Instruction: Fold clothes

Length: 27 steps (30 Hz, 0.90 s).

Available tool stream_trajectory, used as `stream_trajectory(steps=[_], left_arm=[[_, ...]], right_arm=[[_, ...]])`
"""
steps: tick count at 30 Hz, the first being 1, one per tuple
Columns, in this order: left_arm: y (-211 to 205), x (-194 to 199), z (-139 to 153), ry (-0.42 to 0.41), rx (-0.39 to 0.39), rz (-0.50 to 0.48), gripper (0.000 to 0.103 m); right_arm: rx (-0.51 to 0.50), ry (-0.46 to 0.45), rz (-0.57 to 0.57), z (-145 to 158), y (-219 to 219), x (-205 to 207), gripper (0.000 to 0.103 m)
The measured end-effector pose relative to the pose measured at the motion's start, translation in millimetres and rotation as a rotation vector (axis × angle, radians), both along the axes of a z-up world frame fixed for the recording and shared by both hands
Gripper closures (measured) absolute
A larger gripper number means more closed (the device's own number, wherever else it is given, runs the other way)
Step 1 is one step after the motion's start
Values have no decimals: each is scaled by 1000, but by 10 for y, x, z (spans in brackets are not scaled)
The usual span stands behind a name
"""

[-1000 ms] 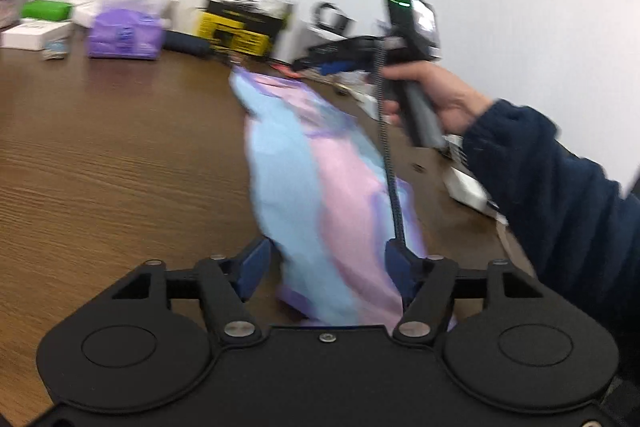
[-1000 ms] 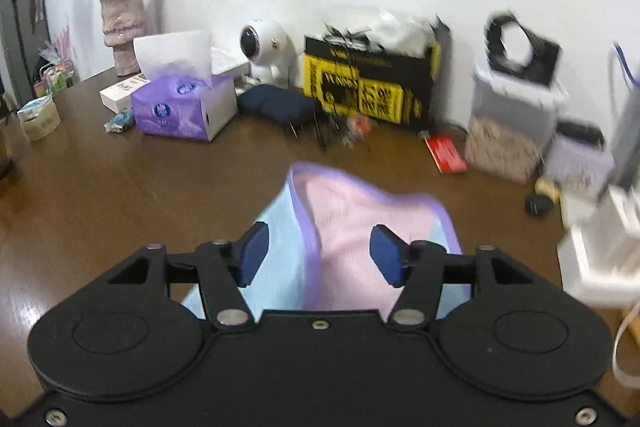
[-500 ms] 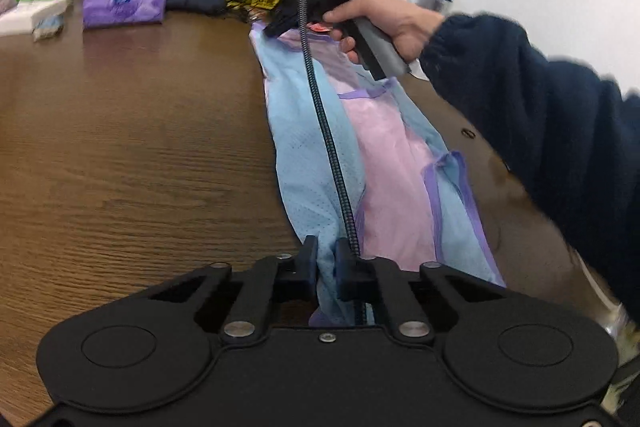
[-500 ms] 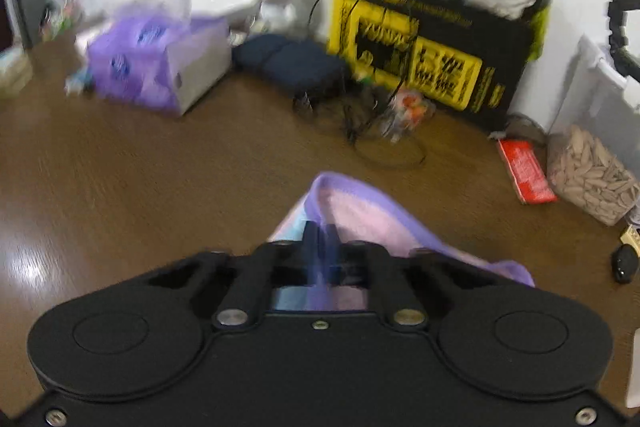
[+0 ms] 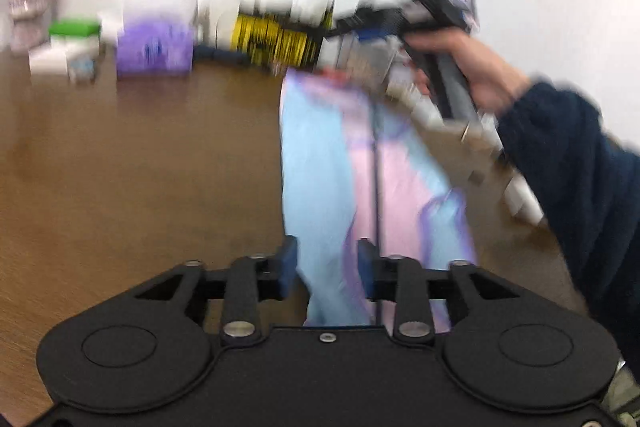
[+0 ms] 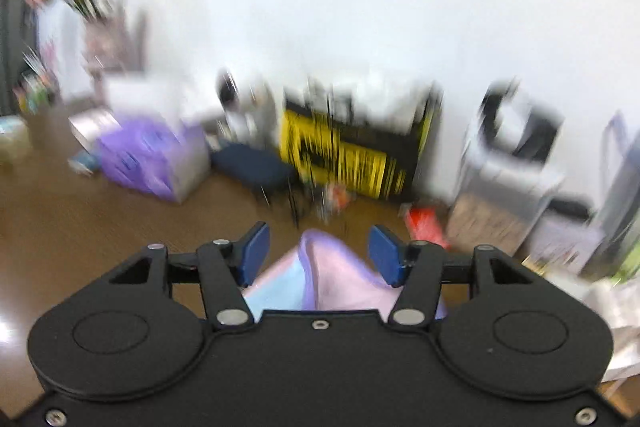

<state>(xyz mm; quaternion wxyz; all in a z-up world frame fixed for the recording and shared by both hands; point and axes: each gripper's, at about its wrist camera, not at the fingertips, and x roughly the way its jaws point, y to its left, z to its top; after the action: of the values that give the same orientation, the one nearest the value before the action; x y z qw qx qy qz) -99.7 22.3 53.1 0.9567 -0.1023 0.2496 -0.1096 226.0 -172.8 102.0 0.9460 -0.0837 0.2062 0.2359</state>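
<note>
A light blue and pink garment with purple trim [image 5: 360, 167] lies stretched in a long strip on the brown wooden table [image 5: 140, 167]. My left gripper [image 5: 326, 267] is open, its blue pads on either side of the garment's near end. My right gripper [image 6: 318, 253] is open above the garment's far end [image 6: 332, 275]. In the left wrist view the right gripper [image 5: 432, 15] is raised above the far end, held by a hand in a dark blue sleeve. Both views are blurred by motion.
Along the wall stand a purple tissue box [image 6: 152, 159], a dark blue pouch [image 6: 252, 167], a yellow and black box [image 6: 352, 151], a red packet [image 6: 424, 223] and white containers [image 6: 504, 187]. A flower vase [image 5: 28, 3] stands far left.
Both grippers were shut on the garment's ends half a second ago and have opened and let go. The right gripper has lifted off the table.
</note>
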Motion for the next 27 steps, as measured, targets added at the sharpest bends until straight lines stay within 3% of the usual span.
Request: stream_trajectory(steps=[1, 3, 7, 10, 12, 13, 15, 20, 27], left_arm=[[-6, -33, 35, -17, 3, 9, 42], [-27, -180, 153, -65, 14, 39, 40], [-146, -252, 202, -66, 29, 73, 33], [-357, -160, 152, -29, 61, 75, 28], [-623, -99, 55, -23, 134, 18, 24], [-702, -99, 27, -23, 161, -2, 23], [-1107, -98, -151, -28, 301, -72, 23], [-1503, -74, -437, 11, 446, -175, 23], [-1275, -85, -556, 138, 325, -211, 23]], right_arm=[[19, -30, 13, 162, -113, -194, 37], [57, -72, 41, 431, -365, -568, 29], [141, -144, 86, 909, -993, -1373, 23], [161, -146, 83, 1019, -1293, -1726, 19], [153, -120, 78, 1011, -1439, -1907, 19], [123, -91, 72, 930, -1452, -1944, 18], [77, -41, 50, 769, -1438, -1954, 18], [-57, 92, -66, 110, -1163, -1623, 19], [-79, 228, -103, -502, -944, -819, 20]])
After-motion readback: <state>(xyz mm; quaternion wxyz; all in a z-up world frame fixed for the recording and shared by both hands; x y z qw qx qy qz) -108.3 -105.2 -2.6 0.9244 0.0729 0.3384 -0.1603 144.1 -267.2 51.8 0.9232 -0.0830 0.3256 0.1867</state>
